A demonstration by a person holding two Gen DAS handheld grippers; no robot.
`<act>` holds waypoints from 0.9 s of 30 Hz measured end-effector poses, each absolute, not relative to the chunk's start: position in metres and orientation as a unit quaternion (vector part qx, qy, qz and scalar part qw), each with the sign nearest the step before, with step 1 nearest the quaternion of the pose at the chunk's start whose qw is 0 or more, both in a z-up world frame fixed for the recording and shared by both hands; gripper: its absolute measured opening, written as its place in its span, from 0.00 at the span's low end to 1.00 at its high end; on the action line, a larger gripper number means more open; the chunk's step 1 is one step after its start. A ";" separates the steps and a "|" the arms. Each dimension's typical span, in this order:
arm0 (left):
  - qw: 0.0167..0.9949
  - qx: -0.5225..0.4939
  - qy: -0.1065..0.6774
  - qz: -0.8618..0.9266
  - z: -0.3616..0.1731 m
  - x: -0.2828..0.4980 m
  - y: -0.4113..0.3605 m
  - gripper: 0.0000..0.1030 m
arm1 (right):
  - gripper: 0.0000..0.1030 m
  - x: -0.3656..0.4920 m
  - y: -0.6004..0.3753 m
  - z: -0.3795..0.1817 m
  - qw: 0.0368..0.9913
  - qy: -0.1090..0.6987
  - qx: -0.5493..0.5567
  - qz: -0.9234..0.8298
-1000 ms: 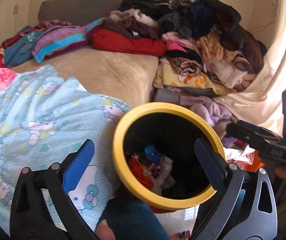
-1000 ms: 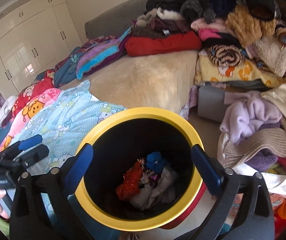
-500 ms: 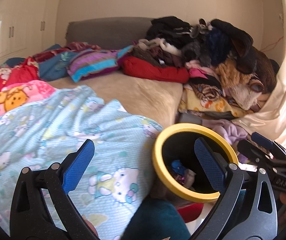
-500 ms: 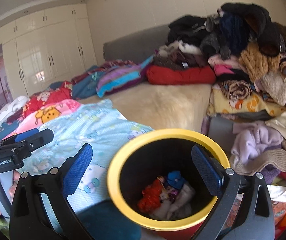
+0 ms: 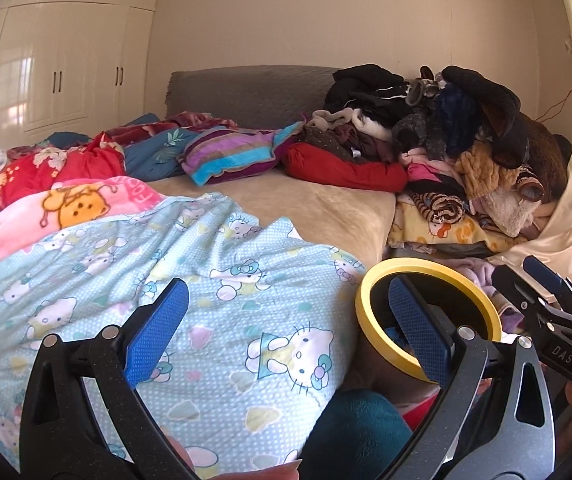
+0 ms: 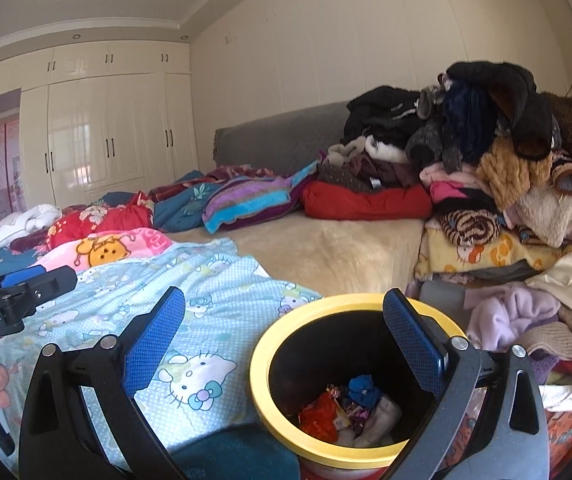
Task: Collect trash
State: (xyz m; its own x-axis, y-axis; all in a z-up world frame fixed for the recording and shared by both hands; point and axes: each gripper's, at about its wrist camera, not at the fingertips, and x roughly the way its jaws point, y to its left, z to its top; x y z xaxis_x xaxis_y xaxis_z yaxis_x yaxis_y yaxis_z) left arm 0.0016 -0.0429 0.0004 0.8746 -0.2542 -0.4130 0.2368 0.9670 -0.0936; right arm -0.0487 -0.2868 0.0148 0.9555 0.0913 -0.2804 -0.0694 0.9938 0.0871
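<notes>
Right now both grippers hang empty, fingers spread wide: the left gripper over the pale blue cat-print blanket at the bed's near edge, the right gripper above the yellow-rimmed bin. That bin stands just off the bed's near right corner, beside the blanket, and holds crumpled trash in red, blue and white. A clothes pile fills the bed's far right corner

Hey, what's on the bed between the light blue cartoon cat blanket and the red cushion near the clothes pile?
Only bare beige fleece bed cover separates the light blue cartoon cat blanket from the red cushion; nothing lies on it. Both wrist views show this.
</notes>
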 end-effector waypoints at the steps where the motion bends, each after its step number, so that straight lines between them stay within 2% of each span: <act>1: 0.968 -0.020 0.215 -0.127 0.000 0.001 -0.043 0.89 | 0.94 -0.049 -0.286 0.014 0.988 0.143 0.039 0.041; 27: 0.968 -0.025 0.215 -0.130 -0.003 0.002 -0.044 0.89 | 0.94 -0.047 -0.290 0.004 0.987 0.152 0.045 0.029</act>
State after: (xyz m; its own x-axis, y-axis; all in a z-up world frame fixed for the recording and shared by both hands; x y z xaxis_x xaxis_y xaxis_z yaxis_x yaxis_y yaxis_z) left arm 0.0019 -0.0443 -0.0030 0.8742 -0.2614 -0.4092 0.2402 0.9652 -0.1034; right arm -0.0469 -0.2902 0.0042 0.9518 0.0715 -0.2982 -0.0444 0.9943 0.0968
